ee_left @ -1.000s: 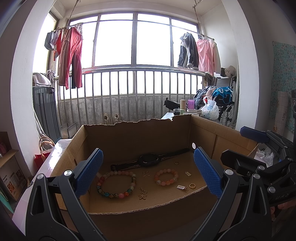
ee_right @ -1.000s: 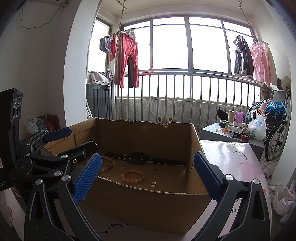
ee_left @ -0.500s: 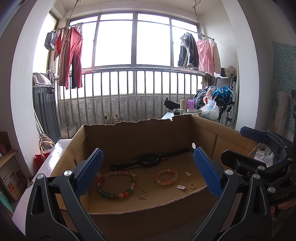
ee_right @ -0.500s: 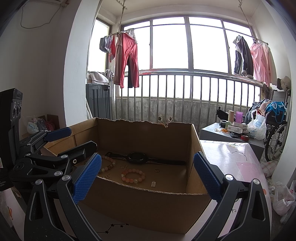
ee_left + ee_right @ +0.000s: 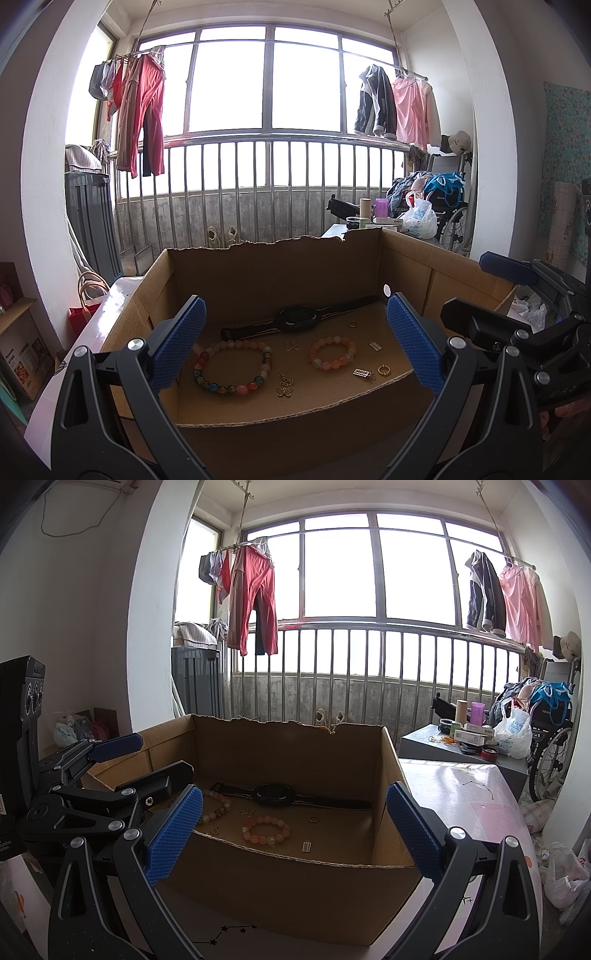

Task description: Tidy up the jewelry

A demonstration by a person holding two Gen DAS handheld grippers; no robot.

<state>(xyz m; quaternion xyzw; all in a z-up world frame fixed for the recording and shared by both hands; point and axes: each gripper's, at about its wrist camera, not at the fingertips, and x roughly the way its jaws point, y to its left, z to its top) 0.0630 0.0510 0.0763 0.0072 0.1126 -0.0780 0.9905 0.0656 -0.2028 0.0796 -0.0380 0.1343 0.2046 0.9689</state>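
Note:
An open cardboard box (image 5: 295, 410) (image 5: 303, 882) holds the jewelry. Inside lie a black watch (image 5: 297, 319) (image 5: 273, 794), a multicoloured bead bracelet (image 5: 232, 365), a pink bead bracelet (image 5: 331, 352) (image 5: 266, 828), gold butterfly charms (image 5: 285, 387), a gold ring (image 5: 384, 369) and small silver charms (image 5: 364, 373). My left gripper (image 5: 295, 345) is open and empty, in front of the box's near wall. My right gripper (image 5: 293, 830) is open and empty, in front of the box's right part. Each gripper shows at the edge of the other's view.
The box stands on a glossy white-pink table (image 5: 461, 794). A grey side table (image 5: 461, 746) with bottles and small boxes stands at the back right, by a wheelchair (image 5: 554, 746). A balcony railing (image 5: 273, 192) and hanging clothes are behind.

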